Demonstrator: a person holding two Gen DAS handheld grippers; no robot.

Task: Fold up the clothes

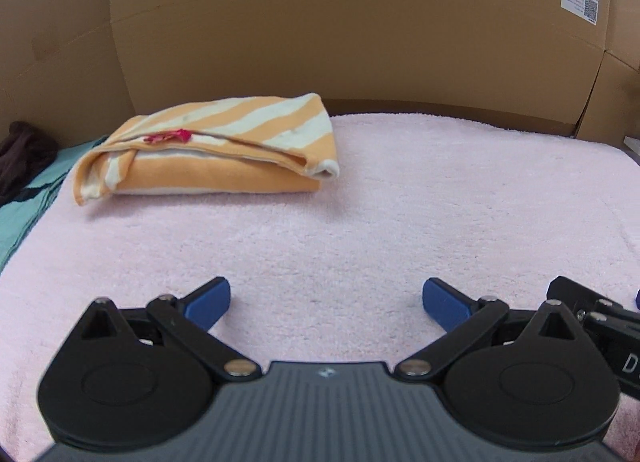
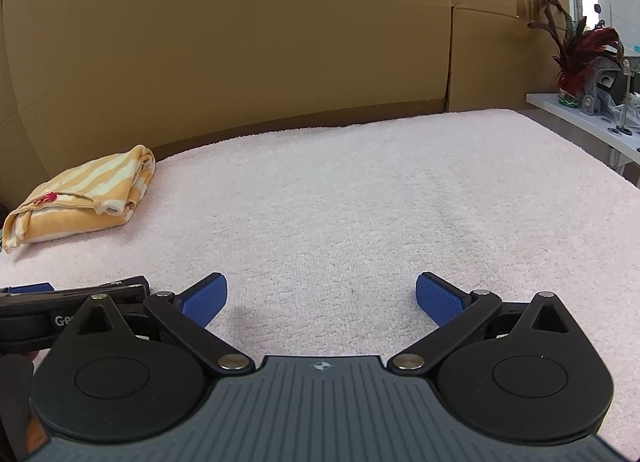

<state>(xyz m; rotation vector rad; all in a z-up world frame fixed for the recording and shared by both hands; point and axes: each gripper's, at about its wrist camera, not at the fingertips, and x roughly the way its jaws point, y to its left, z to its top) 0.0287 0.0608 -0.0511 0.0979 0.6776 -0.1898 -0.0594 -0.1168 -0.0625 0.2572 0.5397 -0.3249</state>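
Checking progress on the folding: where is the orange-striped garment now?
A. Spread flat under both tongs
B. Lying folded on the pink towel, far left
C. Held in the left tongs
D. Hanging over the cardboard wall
B: the orange-striped garment lies folded on the pink towel, apart from both open tongs.

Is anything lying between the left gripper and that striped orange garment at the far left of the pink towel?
Nothing visible. Only bare pink towel lies between the left gripper, jaws open, and the folded striped garment. The right gripper, also open, sits off to the right, out of that path.
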